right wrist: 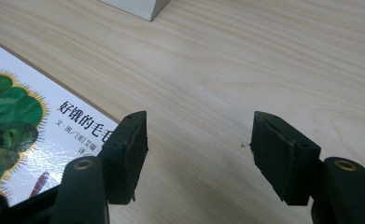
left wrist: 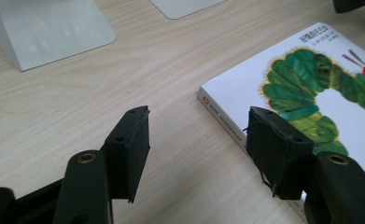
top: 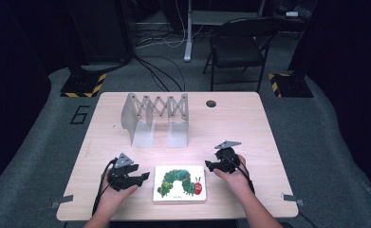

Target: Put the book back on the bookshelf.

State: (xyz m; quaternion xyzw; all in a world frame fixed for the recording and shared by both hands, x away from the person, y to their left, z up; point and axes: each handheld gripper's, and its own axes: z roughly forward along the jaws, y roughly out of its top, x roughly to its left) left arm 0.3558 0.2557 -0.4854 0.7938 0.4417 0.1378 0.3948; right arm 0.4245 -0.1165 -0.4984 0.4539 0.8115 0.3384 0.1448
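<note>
Both hands enter from the bottom edge of the high view. Left gripper (top: pixel 134 177) sits lower left of centre, jaws spread wide with nothing between them; in its own view one jaw overlaps the book's near edge. Right gripper (top: pixel 215 166) sits right of centre, jaws equally wide and empty, over bare wooden table (top: pixel 249 123). Caterpillar picture book (top: pixel 180 183) lies flat, cover up, between the two grippers at lower centre. Grey accordion book rack (top: pixel 155 116) stands upper centre, well apart.
</note>
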